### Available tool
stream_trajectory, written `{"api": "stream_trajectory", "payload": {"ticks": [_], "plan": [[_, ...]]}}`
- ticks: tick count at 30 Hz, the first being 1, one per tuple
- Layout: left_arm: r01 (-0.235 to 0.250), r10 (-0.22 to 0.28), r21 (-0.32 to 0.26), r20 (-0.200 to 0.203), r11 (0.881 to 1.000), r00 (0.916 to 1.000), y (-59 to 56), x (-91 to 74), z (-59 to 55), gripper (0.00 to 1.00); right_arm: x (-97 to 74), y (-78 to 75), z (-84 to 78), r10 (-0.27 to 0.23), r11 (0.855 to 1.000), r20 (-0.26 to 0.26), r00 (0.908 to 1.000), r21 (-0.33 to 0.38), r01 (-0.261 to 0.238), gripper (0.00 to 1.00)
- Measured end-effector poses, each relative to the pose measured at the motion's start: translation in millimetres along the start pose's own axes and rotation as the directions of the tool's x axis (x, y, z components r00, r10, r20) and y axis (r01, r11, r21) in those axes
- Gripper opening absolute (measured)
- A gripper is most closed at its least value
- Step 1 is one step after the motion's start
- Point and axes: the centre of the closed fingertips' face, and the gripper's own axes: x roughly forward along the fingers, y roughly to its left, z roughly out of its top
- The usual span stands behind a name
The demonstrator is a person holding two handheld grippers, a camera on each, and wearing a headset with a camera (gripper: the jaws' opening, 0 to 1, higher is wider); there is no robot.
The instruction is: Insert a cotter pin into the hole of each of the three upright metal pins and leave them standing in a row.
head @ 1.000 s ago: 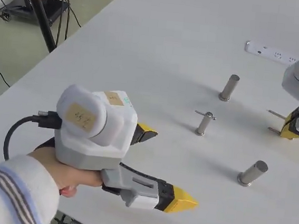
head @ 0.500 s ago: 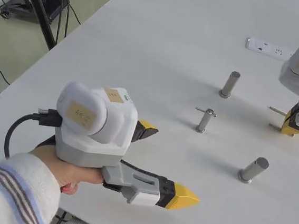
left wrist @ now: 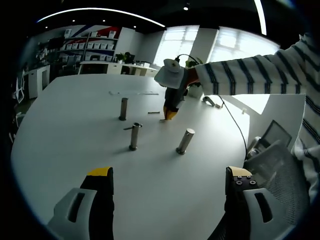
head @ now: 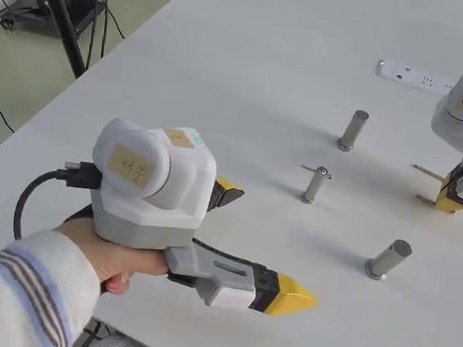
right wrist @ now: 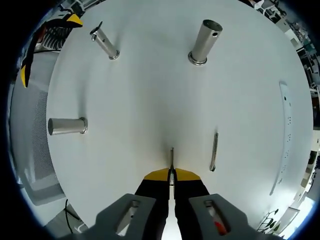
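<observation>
Three metal pins stand on the white table: a far one (head: 353, 129), a middle one (head: 315, 184) with a cotter pin through its top, and a near one (head: 389, 259). My left gripper (head: 261, 246) hovers open and empty in front of them, its jaws wide apart (left wrist: 169, 175). My right gripper (head: 450, 199) is down at the table on the right, shut on a cotter pin (right wrist: 171, 162) that sticks out forward. A loose cotter pin (head: 427, 171) lies just beyond it (right wrist: 214, 151). The bare pins (right wrist: 205, 41) (right wrist: 67, 125) have open holes.
A white power strip (head: 413, 78) lies at the far right of the table. The table's left edge drops to a floor with a black stand and cables (head: 59, 9). A person's striped sleeve (left wrist: 260, 60) reaches in over the right side.
The head view has shifted a little. My left gripper has edged slightly toward the pins. The right gripper stays low at the table, still shut on its cotter pin.
</observation>
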Motion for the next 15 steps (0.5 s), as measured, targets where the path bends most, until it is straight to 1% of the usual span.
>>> {"api": "stream_trajectory", "payload": {"ticks": [1,2,5,6,7,10,13,14,15], "plan": [[0.003,-0.003,-0.004,0.005,1.000,1.0000,-0.8,0.0,1.2,0.92,-2.6,-3.4,-4.0,-0.025,1.000,-0.006,0.9997,0.010,0.025,0.00],[0.007,-0.007,-0.007,0.008,1.000,0.9999,-2.2,0.1,2.4,0.92,-4.5,-4.9,-6.5,-0.034,0.999,-0.008,0.9994,0.018,0.034,0.00],[0.014,-0.014,-0.011,0.015,1.000,0.9998,-6.1,1.0,5.1,0.94,-12.9,-7.0,-11.9,-0.047,0.997,0.019,0.9987,0.055,0.046,0.00],[0.010,-0.010,-0.012,0.027,1.000,0.9996,-6.6,1.2,7.3,0.95,-15.8,-8.4,-13.0,-0.057,0.997,0.026,0.9980,0.061,0.056,0.00],[0.007,-0.006,-0.018,0.036,1.000,0.9993,-6.6,1.2,9.0,0.96,-20.7,-9.3,-15.1,-0.074,0.995,0.039,0.9965,0.076,0.071,0.00],[0.008,-0.006,-0.033,0.059,0.999,0.9982,-9.0,0.1,14.6,0.97,-32.4,-7.0,-16.9,-0.097,0.991,0.084,0.9917,0.096,0.089,0.00],[0.009,-0.007,-0.038,0.064,0.999,0.9979,-11.8,0.4,16.0,0.97,-42.7,-3.5,-21.2,-0.126,0.989,0.107,0.9863,0.097,0.116,0.00],[0.011,-0.008,-0.041,0.065,0.999,0.9978,-12.7,0.6,16.4,0.97,-40.4,-11.1,-23.9,-0.134,0.988,0.115,0.9843,0.097,0.123,0.00],[0.012,-0.009,-0.043,0.067,0.999,0.9977,-13.8,0.6,16.8,0.97,-43.6,-10.1,-25.7,-0.144,0.986,0.127,0.9814,0.099,0.132,0.00]]}}
